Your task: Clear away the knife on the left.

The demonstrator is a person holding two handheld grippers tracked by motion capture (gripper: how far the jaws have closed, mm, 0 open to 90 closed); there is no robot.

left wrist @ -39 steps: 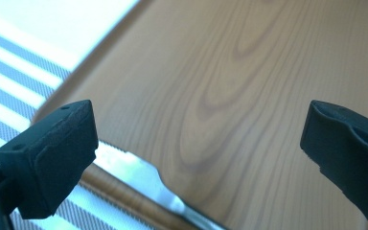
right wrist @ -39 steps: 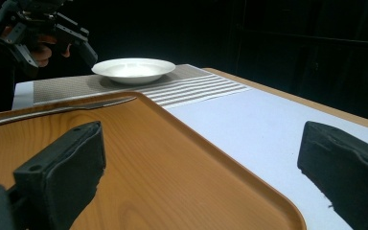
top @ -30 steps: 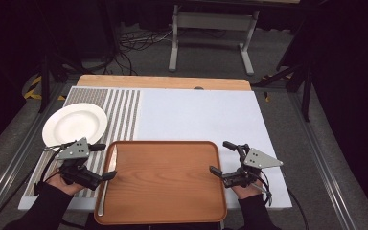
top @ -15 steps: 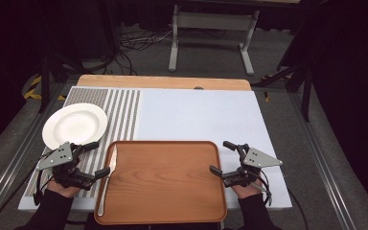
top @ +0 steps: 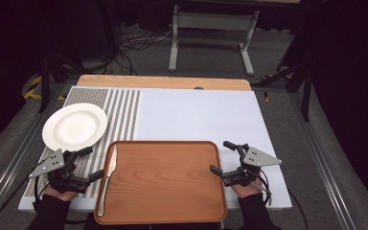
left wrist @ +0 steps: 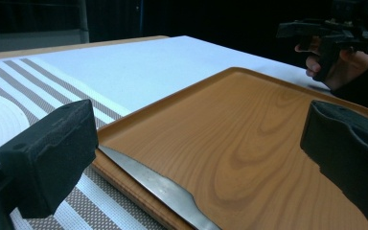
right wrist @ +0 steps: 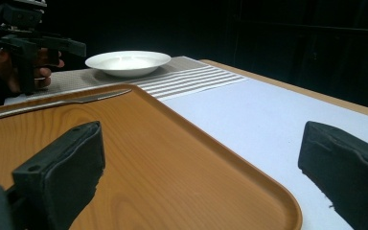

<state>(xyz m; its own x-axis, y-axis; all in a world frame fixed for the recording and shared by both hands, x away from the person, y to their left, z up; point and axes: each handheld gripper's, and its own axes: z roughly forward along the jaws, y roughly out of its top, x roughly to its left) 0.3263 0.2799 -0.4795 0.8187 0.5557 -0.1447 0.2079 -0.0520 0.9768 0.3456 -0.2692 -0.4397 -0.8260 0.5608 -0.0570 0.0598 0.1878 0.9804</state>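
Brown wooden rectangular tray [top: 165, 184] lies on the white surface [top: 196, 115], a silver knife [top: 108, 175] along its left rim, left claw [top: 90, 164] and right claw [top: 223, 157] flanking it, both spread, gripping nothing.

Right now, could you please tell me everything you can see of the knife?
The table knife looks like plain silvery metal, one piece, with a slim handle and a broader rounded blade. It lies flat along the left edge of the wooden tray, resting on its rim, blade pointing away from the person. Neither gripper touches it.
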